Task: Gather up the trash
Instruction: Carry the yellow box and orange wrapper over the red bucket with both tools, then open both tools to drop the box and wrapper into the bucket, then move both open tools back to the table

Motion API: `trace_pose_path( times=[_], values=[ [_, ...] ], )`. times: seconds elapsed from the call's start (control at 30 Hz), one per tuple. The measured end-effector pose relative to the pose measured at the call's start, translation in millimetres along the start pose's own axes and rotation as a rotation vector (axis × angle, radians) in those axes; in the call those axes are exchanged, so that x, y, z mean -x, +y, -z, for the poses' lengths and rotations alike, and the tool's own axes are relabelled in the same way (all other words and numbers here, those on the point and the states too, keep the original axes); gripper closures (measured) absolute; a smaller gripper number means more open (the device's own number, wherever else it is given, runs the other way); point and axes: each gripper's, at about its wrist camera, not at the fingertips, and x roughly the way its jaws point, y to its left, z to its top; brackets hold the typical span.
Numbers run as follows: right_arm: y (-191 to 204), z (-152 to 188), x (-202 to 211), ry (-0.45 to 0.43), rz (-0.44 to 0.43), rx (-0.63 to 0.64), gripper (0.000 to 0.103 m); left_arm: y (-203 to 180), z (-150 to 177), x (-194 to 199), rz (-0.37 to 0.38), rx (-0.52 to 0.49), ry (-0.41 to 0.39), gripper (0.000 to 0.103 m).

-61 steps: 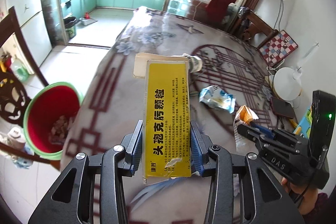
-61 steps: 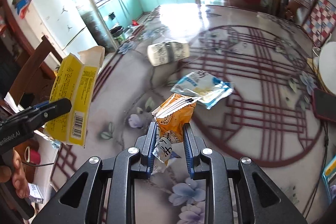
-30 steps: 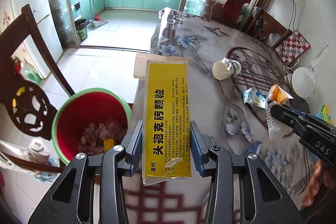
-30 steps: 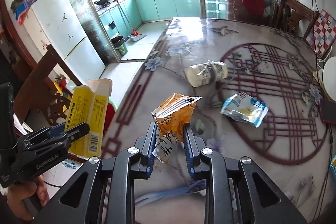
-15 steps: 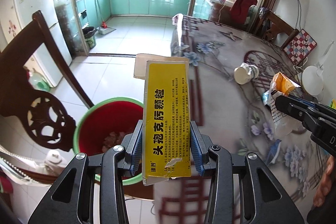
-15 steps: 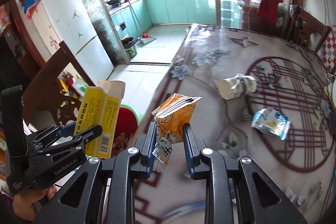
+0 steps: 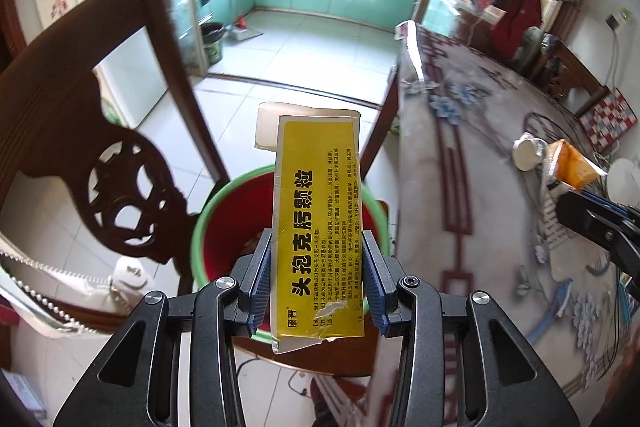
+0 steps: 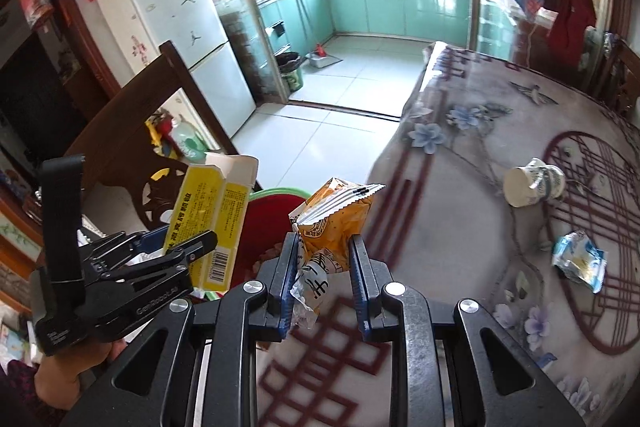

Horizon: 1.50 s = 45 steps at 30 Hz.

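Readable text: box, gripper body, wrapper

Yellow box (image 7: 318, 239), front face: big black chars "头孢克肟颗粒", small "康普" at lower left; fine print beside it too small to read. Barcode on box side (image 8: 219, 261), digits illegible. Left gripper (image 8: 188, 247) body: "GenRobot.AI", faint. Orange wrapper (image 8: 334, 223): black chars, can't make out.

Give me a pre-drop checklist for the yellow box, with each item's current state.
1. Left claw shut on the yellow box: ok.
2. Box over the mouth of the red bin: ok, judging by the left wrist view.
3. Room left in the bin: cannot tell, box hides most of the inside.
4. Wooden chair clear of the drop path: ok.
5. Right claw shut on the orange wrapper: ok.
6. Wrapper over the bin: not ok, it hangs above the table edge.
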Motion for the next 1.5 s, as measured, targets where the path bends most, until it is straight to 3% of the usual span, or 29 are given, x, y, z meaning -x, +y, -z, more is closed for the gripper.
trace_pose_path(
  times=[0.4, 0.7, 0.73, 0.83, 0.87, 1.03, 1.33, 1.5],
  values=[
    [29, -5, -41, 0.071, -0.052, 0.023, 0.081, 46, 8, -48, 0.031, 0.095, 0.121, 0.064],
    [27, -2, -69, 0.126, -0.079, 0.001, 0.081, 66, 12, -93, 0.0, 0.17, 0.227, 0.064],
    [26, -2, -73, 0.135, -0.09, -0.005, 0.081, 67, 11, -92, 0.005, 0.179, 0.223, 0.061],
    [25, -3, -83, 0.145, -0.113, -0.018, 0.081, 68, 10, -82, -0.002, 0.198, 0.201, 0.035],
    [25, -4, -88, 0.146, -0.123, -0.019, 0.081, 69, 10, -80, -0.005, 0.203, 0.189, 0.031],
    [34, -8, -101, 0.136, -0.152, 0.008, 0.079, 73, 14, -64, -0.025, 0.224, 0.166, 0.026],
    [48, -12, -100, 0.076, -0.19, 0.061, 0.062, 79, 15, -33, -0.081, 0.306, 0.084, 0.021],
    [45, -11, -95, 0.064, -0.199, 0.055, 0.061, 75, 13, -28, -0.11, 0.271, 0.075, 0.021]
  ],
)
